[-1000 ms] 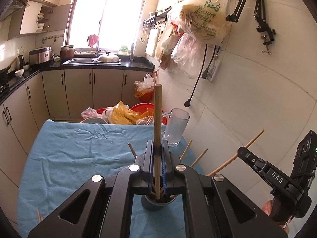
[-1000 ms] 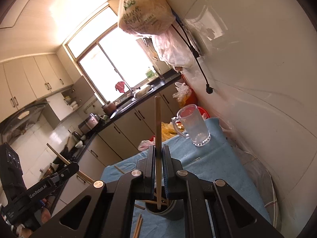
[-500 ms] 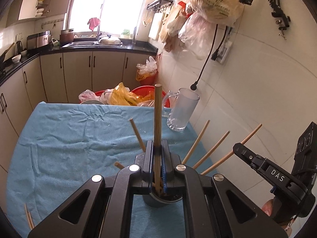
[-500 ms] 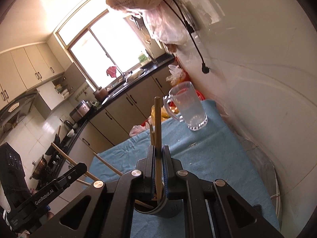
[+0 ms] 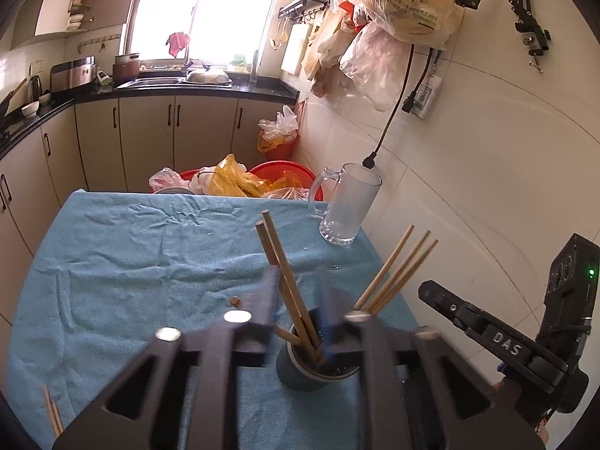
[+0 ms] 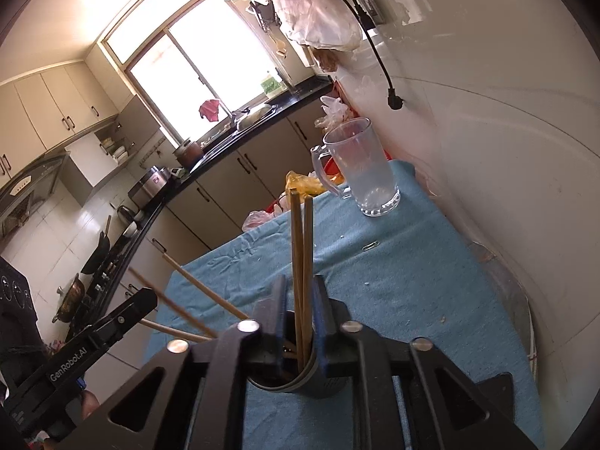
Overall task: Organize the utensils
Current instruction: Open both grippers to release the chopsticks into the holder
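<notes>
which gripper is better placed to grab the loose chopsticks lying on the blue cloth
Left, probably. The loose chopsticks lie at the near left edge of the cloth, on the side of the left gripper, whose jaws stand open. The right gripper, also open, sits farther right, past the cup.

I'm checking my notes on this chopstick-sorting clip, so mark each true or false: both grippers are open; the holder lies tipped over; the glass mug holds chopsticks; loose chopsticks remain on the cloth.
1. Both the left gripper and right gripper are open: true.
2. The holder lies tipped over: false, it stands upright.
3. The glass mug holds chopsticks: false, no chopsticks are in it.
4. Loose chopsticks remain on the blue cloth: true.
</notes>
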Available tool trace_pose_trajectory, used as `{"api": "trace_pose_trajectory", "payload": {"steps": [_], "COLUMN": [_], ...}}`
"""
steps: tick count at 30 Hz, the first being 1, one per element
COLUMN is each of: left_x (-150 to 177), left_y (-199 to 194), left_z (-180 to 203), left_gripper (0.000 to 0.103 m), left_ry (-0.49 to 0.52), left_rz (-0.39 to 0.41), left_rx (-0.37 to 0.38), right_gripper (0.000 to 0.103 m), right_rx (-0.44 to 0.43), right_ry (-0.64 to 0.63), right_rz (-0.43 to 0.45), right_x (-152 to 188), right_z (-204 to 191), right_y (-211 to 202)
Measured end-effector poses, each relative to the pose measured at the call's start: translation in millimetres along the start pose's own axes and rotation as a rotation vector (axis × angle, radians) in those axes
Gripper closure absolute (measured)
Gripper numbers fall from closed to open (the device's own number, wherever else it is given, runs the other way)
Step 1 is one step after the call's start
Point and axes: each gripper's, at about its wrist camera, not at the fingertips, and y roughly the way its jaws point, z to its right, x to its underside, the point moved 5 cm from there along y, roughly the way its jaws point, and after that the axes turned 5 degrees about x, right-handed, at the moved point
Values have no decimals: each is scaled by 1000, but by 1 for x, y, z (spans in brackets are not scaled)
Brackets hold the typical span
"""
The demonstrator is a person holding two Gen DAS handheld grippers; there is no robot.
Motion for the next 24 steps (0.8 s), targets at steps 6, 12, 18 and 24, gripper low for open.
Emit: {"api": "trace_pose_trajectory", "payload": {"steps": [6,12,18,24], "left_x": [-3,5,22,55], "left_y": [-15,-38,-65,-93], "left_z": [-4,-10,-28,-53], "left_gripper": [66,58,44,44], "left_ry": [-20,-31,-72,-108], "left_rz": [33,59,58,36], "left_rx": [2,-14,-14,-40], "right_gripper": [74,55,39,36], "right_rx": [24,52,70,67], "right_ry": [0,-2,-17,-42], "right_rz": [52,90,102,52], "right_x": [1,16,46,74], "right_z": [5,11,9,1], "right_y": [-24,-52,-70,-68]}}
